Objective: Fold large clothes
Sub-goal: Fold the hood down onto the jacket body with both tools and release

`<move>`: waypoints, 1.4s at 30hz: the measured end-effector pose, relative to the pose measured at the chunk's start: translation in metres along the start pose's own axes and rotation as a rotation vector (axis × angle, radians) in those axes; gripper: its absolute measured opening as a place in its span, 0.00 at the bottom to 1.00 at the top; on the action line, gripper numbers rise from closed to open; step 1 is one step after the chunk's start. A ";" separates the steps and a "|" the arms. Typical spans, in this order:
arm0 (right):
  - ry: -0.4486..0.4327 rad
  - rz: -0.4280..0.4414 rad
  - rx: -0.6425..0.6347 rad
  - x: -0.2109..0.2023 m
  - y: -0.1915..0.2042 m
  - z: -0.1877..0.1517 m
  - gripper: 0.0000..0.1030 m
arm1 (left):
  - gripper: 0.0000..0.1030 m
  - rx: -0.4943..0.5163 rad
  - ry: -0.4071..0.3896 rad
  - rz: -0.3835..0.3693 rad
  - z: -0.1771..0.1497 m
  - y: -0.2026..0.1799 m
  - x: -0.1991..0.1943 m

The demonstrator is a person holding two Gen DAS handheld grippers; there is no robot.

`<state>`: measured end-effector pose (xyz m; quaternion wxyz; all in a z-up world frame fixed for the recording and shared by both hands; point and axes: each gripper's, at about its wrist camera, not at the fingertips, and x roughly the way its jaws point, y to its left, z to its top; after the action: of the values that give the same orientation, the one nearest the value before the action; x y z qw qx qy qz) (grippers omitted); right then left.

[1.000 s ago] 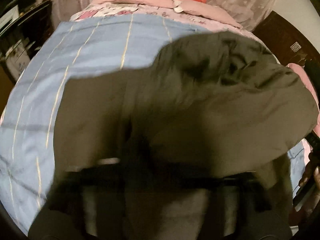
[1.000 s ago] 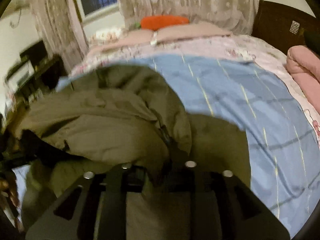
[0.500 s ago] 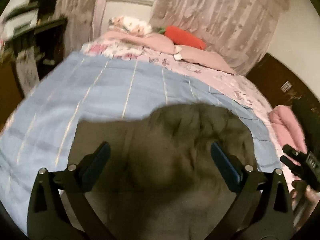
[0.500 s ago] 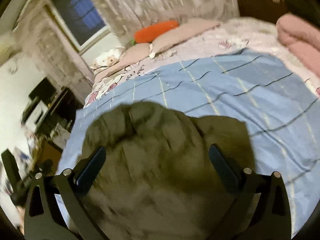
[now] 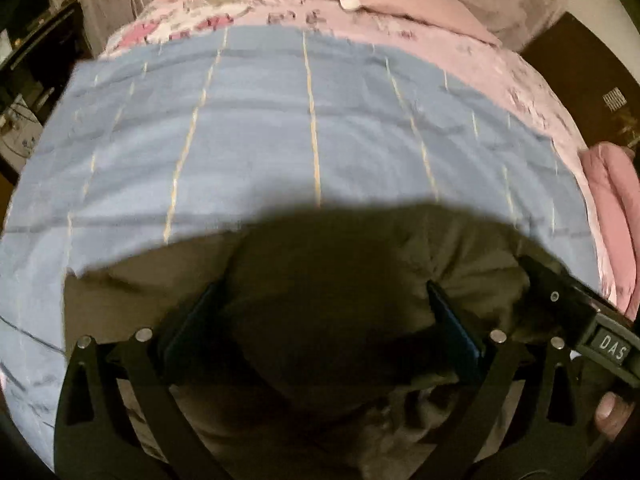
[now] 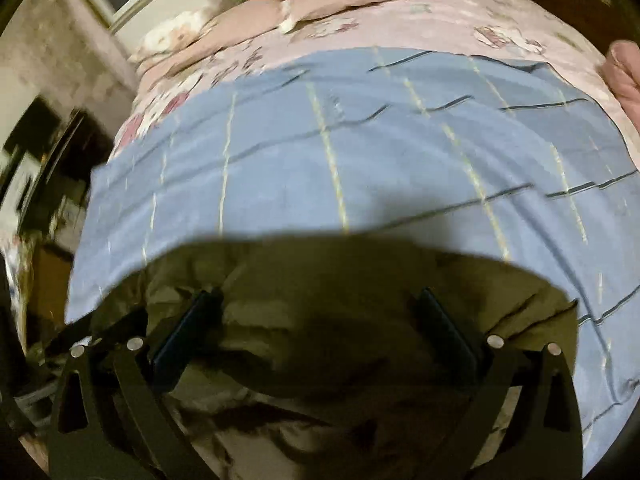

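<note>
1. Dark olive puffy jacket (image 5: 328, 300) lies bunched at the near edge of the bed, on the blue checked blanket with yellow stripes (image 5: 312, 128). Its far edge forms a rounded hump; the blanket beyond it is bare.
2. Left gripper (image 5: 320, 320): jaws spread as wide as they go, nothing pinched. The jacket's bulk sits under and between the fingers, pads apparently not pressing on it.
3. Right gripper (image 6: 320, 324): likewise fully spread and empty, over the olive cloth. It also shows at the right edge of the left view, a fingertip of the person's hand (image 5: 610, 420) beneath it.
4. Step in hand, as I judge it: re-gripping for the next fold (both tools are free over the garment).
5. To do it well: pick one edge or corner per gripper, well apart from each other, and pinch a single layer of hem rather than a thick wad. The padding looks slippery and springy, so bite deep.
6. Frames are motion-blurred; seams, sleeves and zip cannot be told apart here.
7. Risk: grabbing the blanket along with the jacket.
</note>
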<state>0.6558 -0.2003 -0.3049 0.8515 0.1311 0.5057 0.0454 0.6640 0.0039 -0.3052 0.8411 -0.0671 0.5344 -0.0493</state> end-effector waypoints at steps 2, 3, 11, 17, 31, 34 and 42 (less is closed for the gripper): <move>-0.018 -0.012 -0.032 0.007 -0.004 -0.025 0.99 | 0.98 0.028 -0.030 0.001 -0.027 0.005 0.003; -0.032 -0.017 -0.056 0.013 -0.007 -0.044 0.99 | 0.98 0.055 -0.048 0.020 -0.038 0.001 0.004; -0.140 -0.143 -0.128 0.042 -0.007 -0.090 0.99 | 0.98 0.204 -0.284 0.156 -0.089 -0.009 0.027; -0.153 -0.109 -0.118 0.016 -0.006 -0.100 0.99 | 0.98 0.192 -0.244 0.116 -0.105 -0.002 0.001; -0.128 -0.133 -0.213 0.007 0.001 -0.176 0.99 | 0.98 0.223 -0.225 0.120 -0.176 0.001 0.003; -0.131 -0.133 -0.193 0.017 -0.004 -0.181 0.99 | 0.98 0.208 -0.218 0.105 -0.178 0.005 0.013; -0.199 -0.123 -0.166 0.028 -0.009 -0.190 0.99 | 0.98 0.201 -0.290 0.108 -0.188 0.009 0.023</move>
<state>0.5027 -0.1696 -0.4181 0.9065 0.0329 0.4203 0.0215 0.5035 -0.0019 -0.4060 0.9132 0.0397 0.4029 -0.0470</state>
